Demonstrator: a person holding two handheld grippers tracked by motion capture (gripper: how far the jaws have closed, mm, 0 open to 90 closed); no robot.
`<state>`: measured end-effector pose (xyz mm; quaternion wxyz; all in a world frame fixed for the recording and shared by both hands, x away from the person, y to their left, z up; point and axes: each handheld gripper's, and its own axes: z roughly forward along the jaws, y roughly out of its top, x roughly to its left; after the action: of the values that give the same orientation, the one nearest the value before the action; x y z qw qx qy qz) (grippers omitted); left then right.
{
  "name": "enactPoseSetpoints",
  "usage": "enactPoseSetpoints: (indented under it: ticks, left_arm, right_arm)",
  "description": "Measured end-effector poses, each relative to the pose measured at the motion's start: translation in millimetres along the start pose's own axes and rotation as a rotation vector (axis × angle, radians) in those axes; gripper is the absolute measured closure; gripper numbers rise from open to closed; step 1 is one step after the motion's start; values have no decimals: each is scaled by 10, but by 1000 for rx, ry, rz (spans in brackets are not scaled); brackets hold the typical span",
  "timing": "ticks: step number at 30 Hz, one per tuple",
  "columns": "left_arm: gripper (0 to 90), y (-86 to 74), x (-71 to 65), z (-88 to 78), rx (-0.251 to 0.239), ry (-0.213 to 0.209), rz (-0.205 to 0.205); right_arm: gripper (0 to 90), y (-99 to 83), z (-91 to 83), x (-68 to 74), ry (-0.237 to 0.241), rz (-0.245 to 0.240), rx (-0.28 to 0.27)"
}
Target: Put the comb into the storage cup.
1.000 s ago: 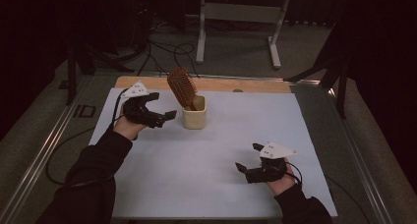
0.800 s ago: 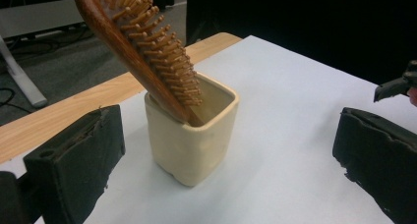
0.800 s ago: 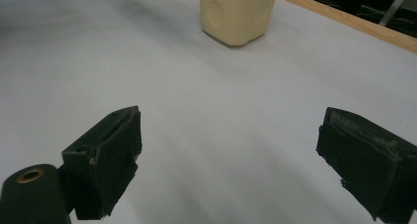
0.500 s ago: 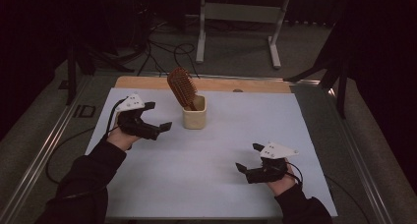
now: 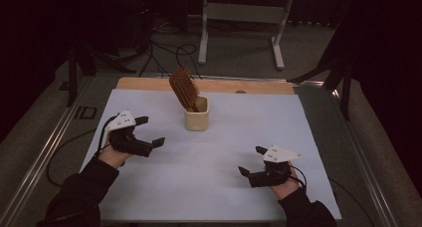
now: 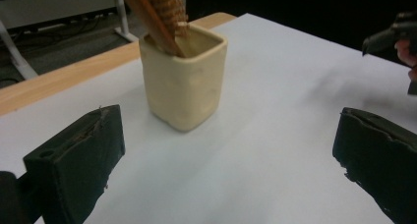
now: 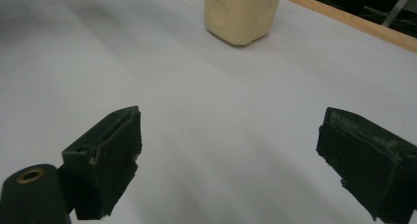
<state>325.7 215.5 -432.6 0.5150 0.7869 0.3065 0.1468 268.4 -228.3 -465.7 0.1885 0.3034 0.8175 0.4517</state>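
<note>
A cream square cup (image 5: 197,119) stands on the white sheet toward the far middle. A brown wooden hairbrush (image 5: 182,88) sits in it handle-down and leans left, bristle head up. My left gripper (image 5: 151,131) hovers open left of the cup and a little nearer to me, with nothing held. In the left gripper view the cup (image 6: 184,81) and brush (image 6: 158,12) lie ahead, beyond the wide-apart jaws (image 6: 226,160). My right gripper (image 5: 251,160) rests open at the near right. In the right gripper view the cup (image 7: 243,12) is far ahead of the empty gripper (image 7: 231,155).
The white sheet (image 5: 209,187) covers the table, and a wooden strip (image 5: 259,86) shows along its far edge. A metal rail (image 5: 45,152) runs along the left side. Cables (image 5: 164,53) and a grey stand (image 5: 239,13) are on the floor beyond.
My left gripper has drawn back from the cup, down and to the left toward the person, and stayed open. The right gripper, cup and brush have not moved.
</note>
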Motion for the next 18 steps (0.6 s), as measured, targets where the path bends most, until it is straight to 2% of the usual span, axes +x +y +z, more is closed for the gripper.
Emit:
enactPoseSetpoints:
  ticks: [2,6,11,14,18]
  left_arm:
    - [0,-87,-16,-26,-5,8,-13]
    - [0,-253,-87,-43,21,23,6]
    - [0,-450,-152,-88,35,31,9]
    - [0,-551,-165,-125,46,37,10]
    - [0,-664,-149,-197,50,36,-9]
  right_arm:
    - [93,0,-2,0,0,2,-3]
    - [93,0,-3,1,3,0,-1]
    - [93,1,-5,16,4,1,0]
    - [93,-1,-4,21,4,-2,4]
    - [93,-5,-5,22,6,-5,1]
